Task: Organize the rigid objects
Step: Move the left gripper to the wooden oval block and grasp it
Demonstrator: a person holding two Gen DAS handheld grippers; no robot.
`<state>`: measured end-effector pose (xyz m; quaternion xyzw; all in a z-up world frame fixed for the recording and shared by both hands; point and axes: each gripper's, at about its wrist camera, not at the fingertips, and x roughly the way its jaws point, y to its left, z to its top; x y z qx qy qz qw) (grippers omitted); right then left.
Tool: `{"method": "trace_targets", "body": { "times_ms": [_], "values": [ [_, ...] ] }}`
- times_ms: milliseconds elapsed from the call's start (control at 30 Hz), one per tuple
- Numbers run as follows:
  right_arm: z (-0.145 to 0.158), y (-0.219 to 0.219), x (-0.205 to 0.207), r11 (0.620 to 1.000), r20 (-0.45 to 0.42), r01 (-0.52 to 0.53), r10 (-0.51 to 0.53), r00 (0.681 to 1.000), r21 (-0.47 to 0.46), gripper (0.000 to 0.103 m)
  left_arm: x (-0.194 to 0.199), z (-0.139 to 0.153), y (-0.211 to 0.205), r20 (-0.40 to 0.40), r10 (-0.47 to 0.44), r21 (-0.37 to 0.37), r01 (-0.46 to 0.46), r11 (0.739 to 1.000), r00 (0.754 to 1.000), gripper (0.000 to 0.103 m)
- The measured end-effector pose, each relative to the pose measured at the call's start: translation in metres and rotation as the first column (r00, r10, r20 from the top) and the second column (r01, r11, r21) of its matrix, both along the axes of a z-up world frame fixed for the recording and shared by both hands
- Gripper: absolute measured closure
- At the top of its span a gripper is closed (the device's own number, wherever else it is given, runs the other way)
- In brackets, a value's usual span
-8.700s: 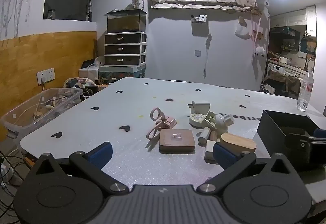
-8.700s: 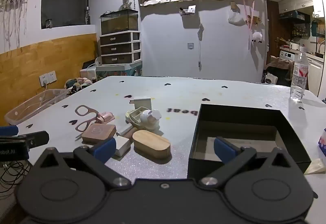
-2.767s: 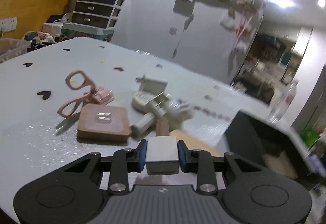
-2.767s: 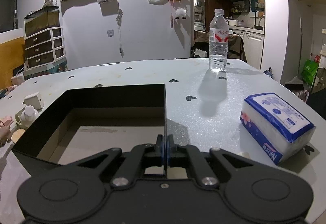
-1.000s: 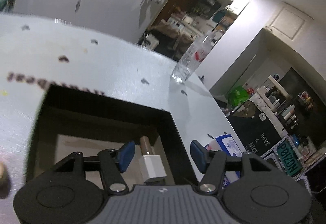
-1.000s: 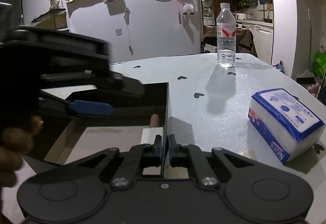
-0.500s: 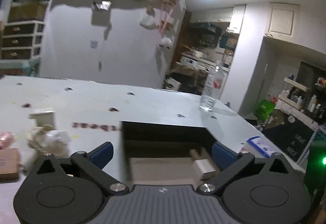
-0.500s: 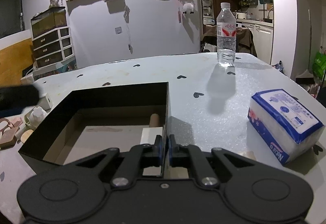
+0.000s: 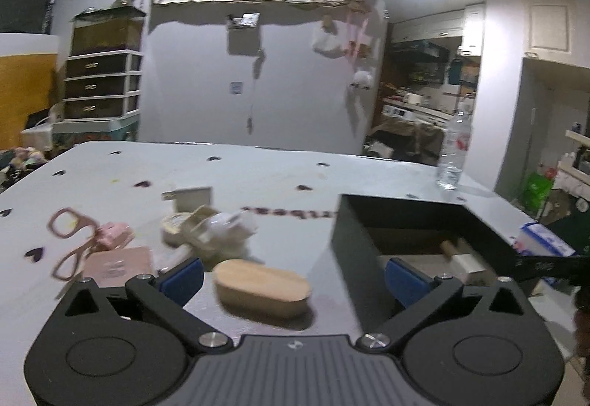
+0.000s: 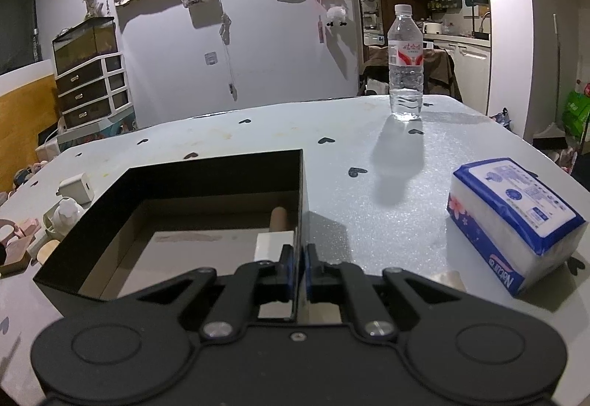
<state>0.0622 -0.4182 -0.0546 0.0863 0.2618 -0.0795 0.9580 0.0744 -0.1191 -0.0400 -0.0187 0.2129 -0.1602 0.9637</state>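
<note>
A black box (image 9: 424, 218) stands on the table's right side; its right wall (image 10: 299, 207) is pinched by my shut right gripper (image 10: 299, 273). Inside lies a white block with a wooden handle (image 10: 274, 236), also seen in the left wrist view (image 9: 462, 258). My left gripper (image 9: 293, 275) is open and empty, hovering over a wooden oval case (image 9: 262, 285). Left of it lie a brown square case (image 9: 118, 264), pink scissors (image 9: 72, 240), a tape roll with a white toy (image 9: 210, 232) and a white charger (image 9: 190, 195).
A water bottle (image 10: 405, 63) stands at the table's far side. A blue tissue pack (image 10: 512, 218) lies right of the box. A drawer unit (image 9: 101, 89) stands by the far wall, off the table's left.
My left gripper released the white block into the box, opened wide and swung back left over the pile of objects. My right gripper stays clamped on the box wall.
</note>
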Motion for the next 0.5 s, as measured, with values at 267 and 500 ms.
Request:
{"method": "trace_targets", "body": {
  "times_ms": [267,500],
  "values": [
    [-0.002,0.001,0.002,1.0,-0.013,0.004,-0.004,1.0,-0.006,0.097,0.007,-0.015,0.014,-0.004,0.019,0.048,-0.019,0.999,1.0,0.0],
    [-0.001,0.002,0.004,1.0,-0.019,0.007,-0.007,1.0,-0.016,0.097,0.015,-0.024,0.012,-0.048,-0.015,0.076,0.019,0.997,0.999,0.0]
  ]
}}
